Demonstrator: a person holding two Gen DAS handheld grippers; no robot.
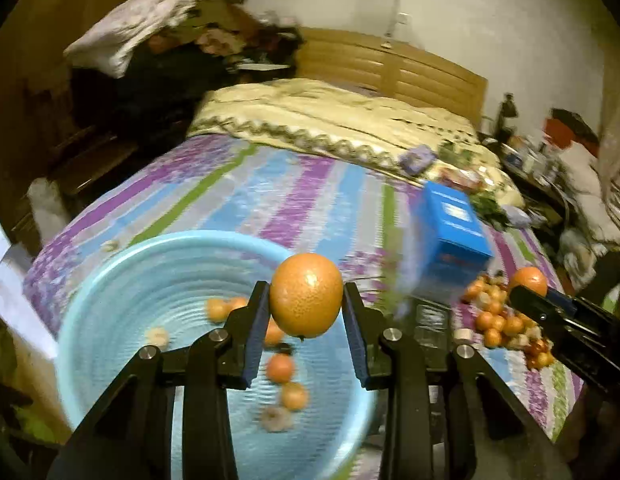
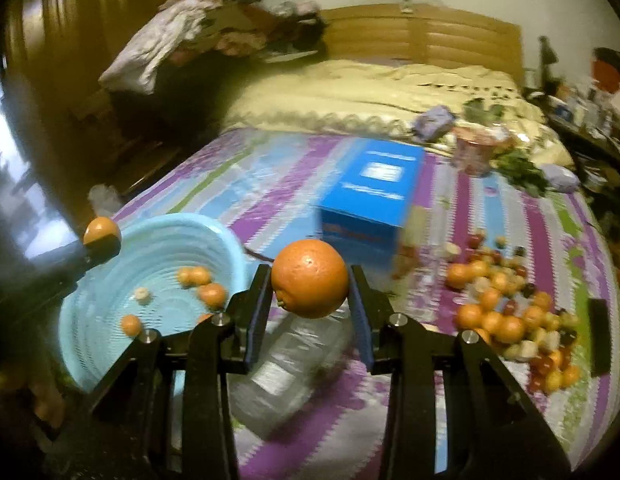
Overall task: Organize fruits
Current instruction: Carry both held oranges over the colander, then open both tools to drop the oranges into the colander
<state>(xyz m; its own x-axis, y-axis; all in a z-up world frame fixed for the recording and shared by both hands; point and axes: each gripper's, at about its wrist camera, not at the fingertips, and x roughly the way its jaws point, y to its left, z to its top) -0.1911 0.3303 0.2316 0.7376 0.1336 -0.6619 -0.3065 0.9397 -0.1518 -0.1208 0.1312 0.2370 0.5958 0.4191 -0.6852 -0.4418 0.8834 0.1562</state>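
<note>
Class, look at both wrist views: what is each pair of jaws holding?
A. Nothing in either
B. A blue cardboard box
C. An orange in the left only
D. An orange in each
D: the left gripper is clamped on a round orange, and the right gripper on another orange.

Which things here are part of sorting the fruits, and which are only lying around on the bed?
Part of the job:
- orange in the left tongs
- orange in the right tongs
- light blue basin with a few fruits
- fruit pile on the bedspread

Only lying around:
- blue box
- clear plastic bottle
- cream quilt
</note>
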